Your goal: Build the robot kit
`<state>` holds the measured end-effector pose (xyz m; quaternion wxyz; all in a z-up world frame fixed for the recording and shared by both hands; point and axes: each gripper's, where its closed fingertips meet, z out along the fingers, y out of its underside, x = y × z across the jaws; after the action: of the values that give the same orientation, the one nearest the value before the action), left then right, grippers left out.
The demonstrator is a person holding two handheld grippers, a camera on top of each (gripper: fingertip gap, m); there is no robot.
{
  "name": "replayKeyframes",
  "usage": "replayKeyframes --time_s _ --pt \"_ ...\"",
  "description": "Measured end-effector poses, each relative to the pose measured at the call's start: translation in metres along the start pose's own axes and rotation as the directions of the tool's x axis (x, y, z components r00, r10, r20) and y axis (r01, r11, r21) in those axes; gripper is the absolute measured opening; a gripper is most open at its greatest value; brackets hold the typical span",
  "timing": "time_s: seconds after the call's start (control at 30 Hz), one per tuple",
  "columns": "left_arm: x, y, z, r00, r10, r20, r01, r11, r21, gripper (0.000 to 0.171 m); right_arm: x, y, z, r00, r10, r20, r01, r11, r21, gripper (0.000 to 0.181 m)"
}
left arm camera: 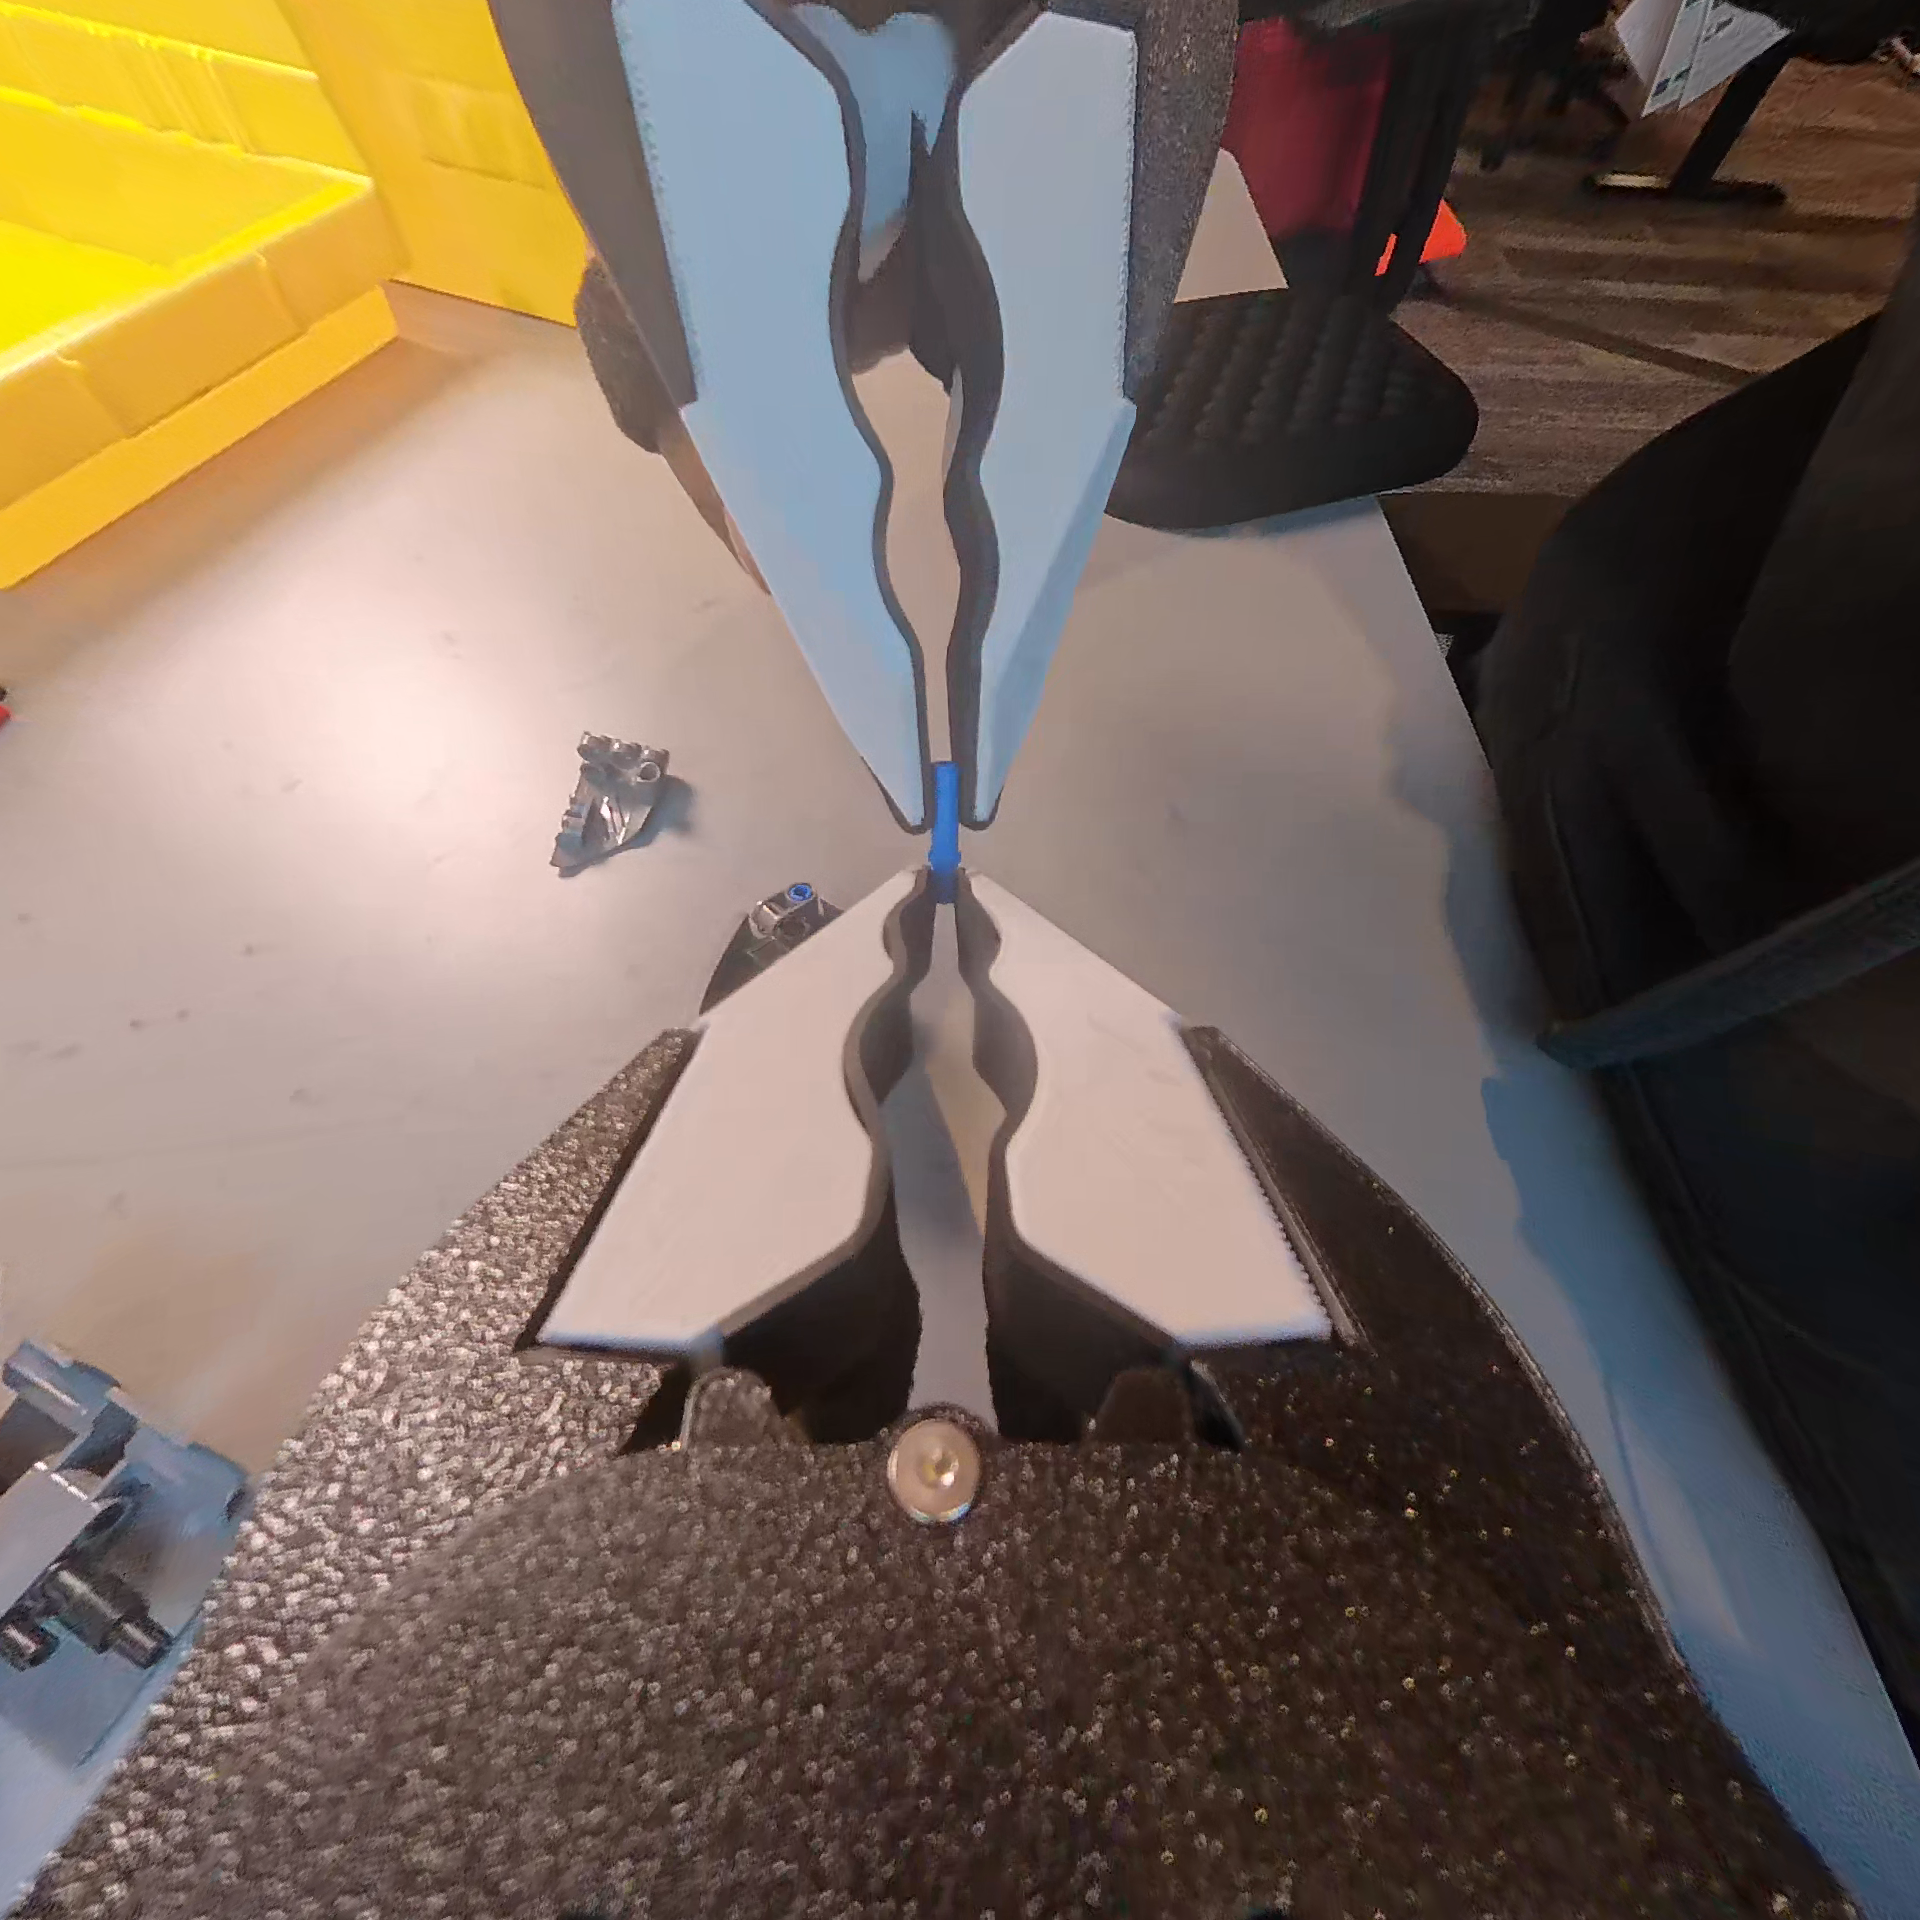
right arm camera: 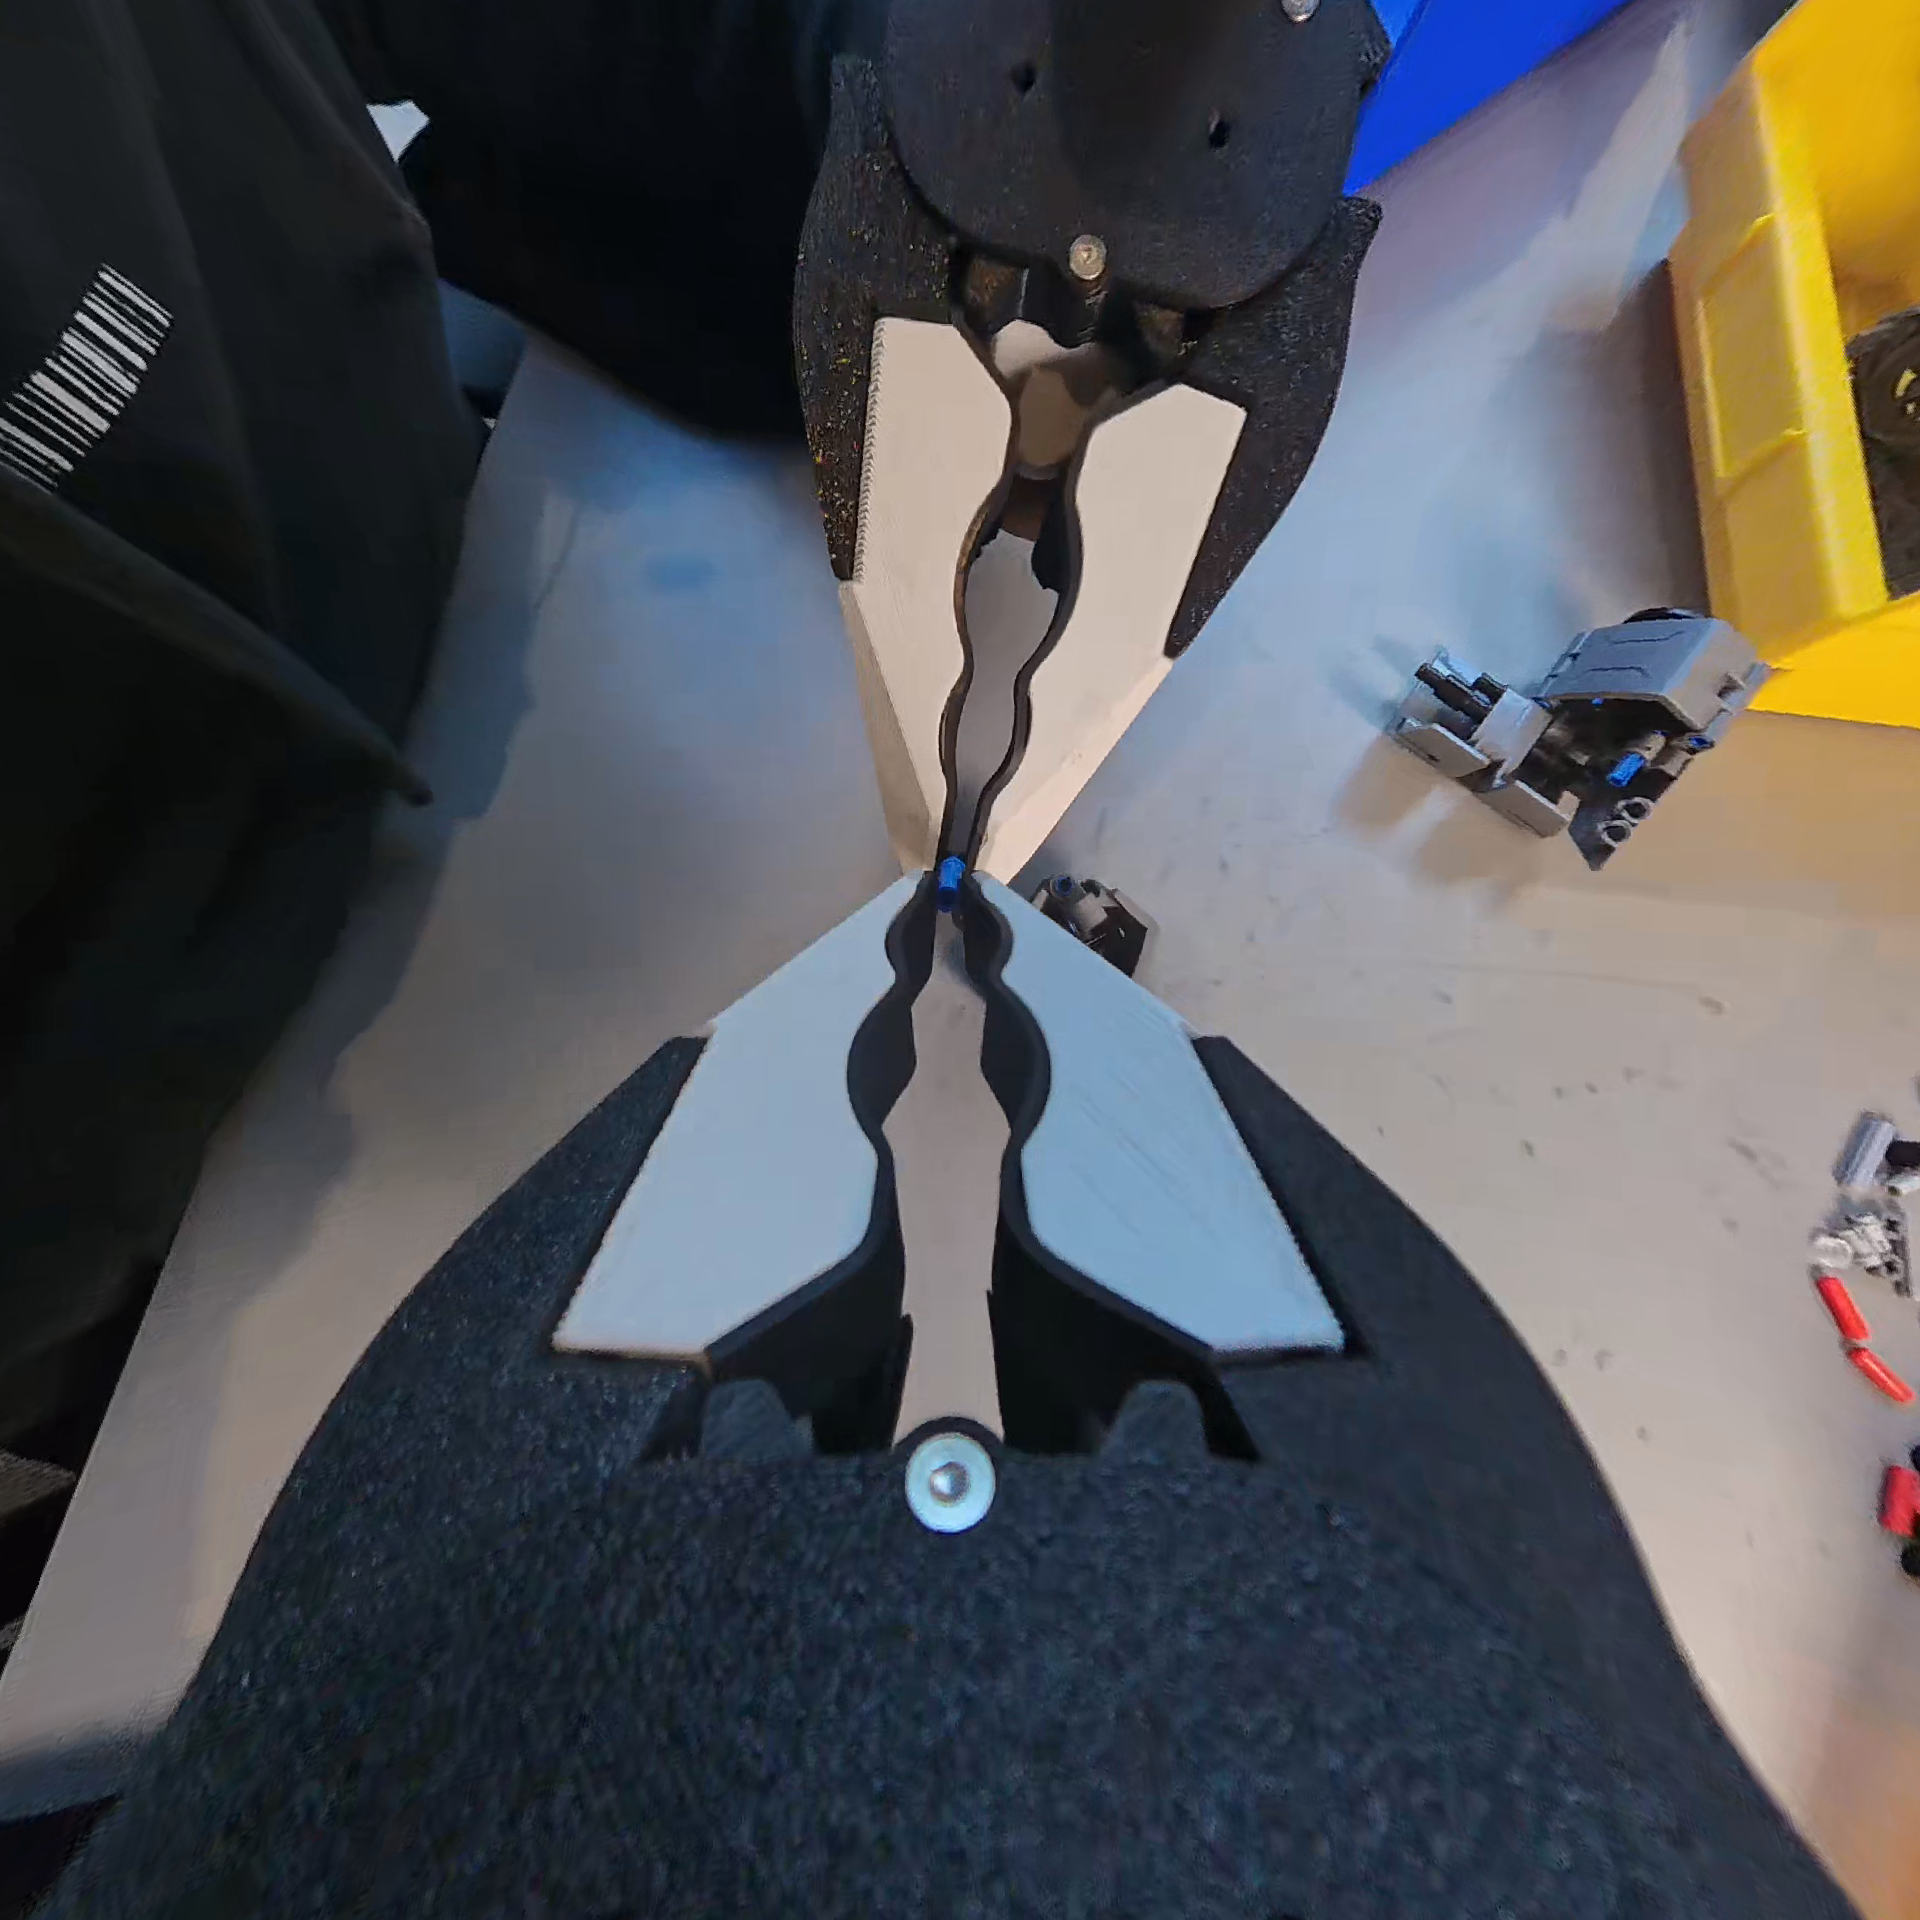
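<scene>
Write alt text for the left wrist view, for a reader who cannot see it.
Two grippers meet tip to tip over a grey table, both shut on a small blue pin: the left gripper from below, the right gripper from above. A small dark grey brick piece lies to the left, with a yellow bin behind it.

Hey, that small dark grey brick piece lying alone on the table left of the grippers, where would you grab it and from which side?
Probably from above, pinching the dark grey brick piece across its narrower lower end. It lies flat on the table with open space around it, and its studded top end looks wider and lumpier. Both the left gripper and right gripper are shut on the blue pin.
</scene>
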<state>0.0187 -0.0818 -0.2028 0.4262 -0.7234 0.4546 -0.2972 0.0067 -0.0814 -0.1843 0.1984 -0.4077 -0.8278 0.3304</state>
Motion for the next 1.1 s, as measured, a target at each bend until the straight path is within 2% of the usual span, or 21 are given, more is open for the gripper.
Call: replayKeyframes --time_s 0.23,0.33,0.4,0.53,0.6,0.7,1.1 --pt "-0.009 -0.001 -0.005 0.999 -0.019 0.032 0.019 1.0 0.012 0.005 0.008 -0.001 0.0 0.998 0.03 -0.052 -0.03 1.0 0.001 0.001" --pt "-0.027 -0.001 -0.019 0.995 -0.034 0.095 0.032 0.999 0.025 0.036 0.022 0.014 -0.001 0.993 0.074 -0.088 -0.082 0.993 -0.082 0.001" --pt "-0.034 0.012 -0.017 0.992 -0.057 0.11 0.059 0.998 -0.019 0.053 0.028 0.023 0.001 0.992 0.09 -0.092 -0.102 0.986 -0.135 0.001" --pt "-0.039 0.033 0.003 0.992 -0.055 0.115 0.07 0.989 -0.133 0.064 0.032 0.036 0.01 0.991 0.12 -0.06 -0.13 0.965 -0.226 0.001" --pt "-0.04 0.033 0.01 0.992 -0.055 0.115 0.072 0.986 -0.152 0.06 0.031 0.04 0.012 0.991 0.131 -0.036 -0.136 0.958 -0.253 0.001" --pt "-0.04 0.038 0.017 0.993 -0.03 0.117 0.053 0.979 -0.197 0.04 0.03 0.042 0.014 0.99 0.14 -0.019 -0.14 0.952 -0.271 0.001" --pt "-0.041 0.038 0.017 0.99 -0.059 0.13 0.082 0.981 -0.177 0.038 0.03 0.043 0.015 0.998 0.067 -0.01 -0.066 0.916 -0.396 0.001"
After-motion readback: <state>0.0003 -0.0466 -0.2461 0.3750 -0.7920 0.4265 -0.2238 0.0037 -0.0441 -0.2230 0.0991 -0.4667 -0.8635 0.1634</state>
